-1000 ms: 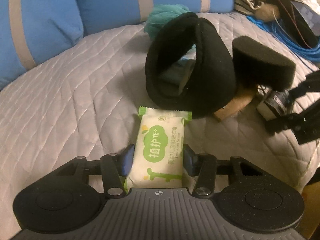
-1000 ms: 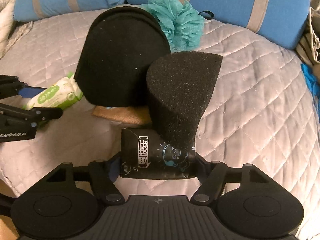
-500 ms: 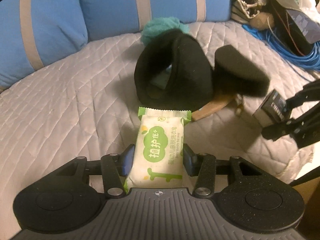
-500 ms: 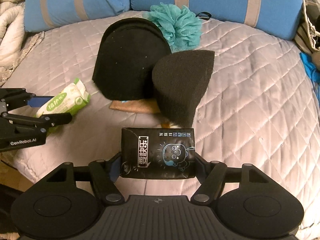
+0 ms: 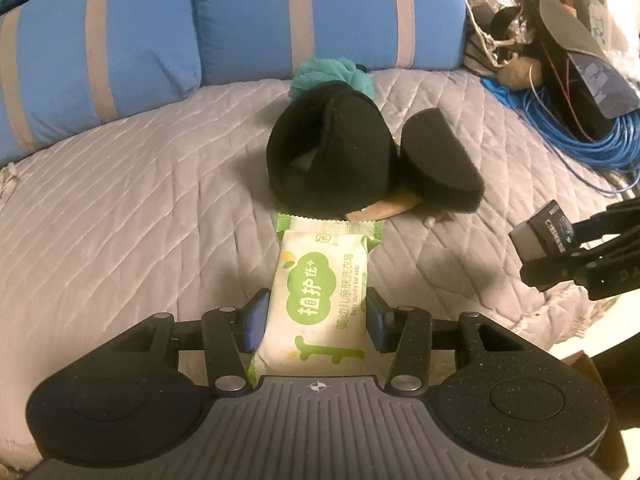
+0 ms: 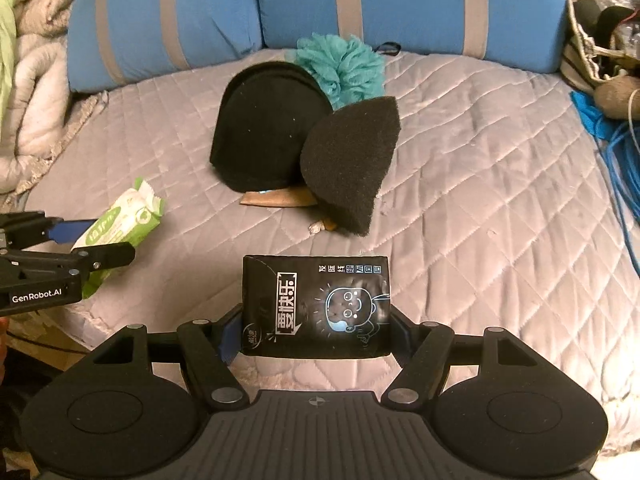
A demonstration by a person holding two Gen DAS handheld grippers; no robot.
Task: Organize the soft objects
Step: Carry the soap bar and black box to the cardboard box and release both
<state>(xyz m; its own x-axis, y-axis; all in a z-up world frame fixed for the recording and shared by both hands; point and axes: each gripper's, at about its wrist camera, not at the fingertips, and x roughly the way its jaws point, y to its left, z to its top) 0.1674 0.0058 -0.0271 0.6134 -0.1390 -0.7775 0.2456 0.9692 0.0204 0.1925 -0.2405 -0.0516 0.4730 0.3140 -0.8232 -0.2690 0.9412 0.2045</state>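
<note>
The left gripper point(image 5: 318, 316) is clamped on a white and green pack of baby laundry bar soap point(image 5: 320, 300), blue pads pressed against both long sides, and the right gripper point(image 6: 316, 332) is doing the same with a black tissue pack point(image 6: 316, 306) that has a little cartoon face on it, jaws spread fairly wide to fit it. Both grips look the same as a second ago, no change in how wide the jaws sit. What did change is the distance: both hands have pulled back and up from the pile, so the black fleece pouch point(image 5: 328, 156) and the black foam sponge point(image 5: 440, 164) look a lot smaller and further off than before, when the sponge was almost touching the tissue pack in the right view. The pile hasn't moved: pouch and sponge leaning on each other on the grey quilted bedspread point(image 5: 120, 200), a brown cardboard piece point(image 6: 276, 199) poking out under them, teal bath pouf point(image 6: 344, 64) behind, blue striped pillows point(image 6: 400, 4) at the back. Blue cable coil point(image 5: 592, 136) off to the right edge.
</note>
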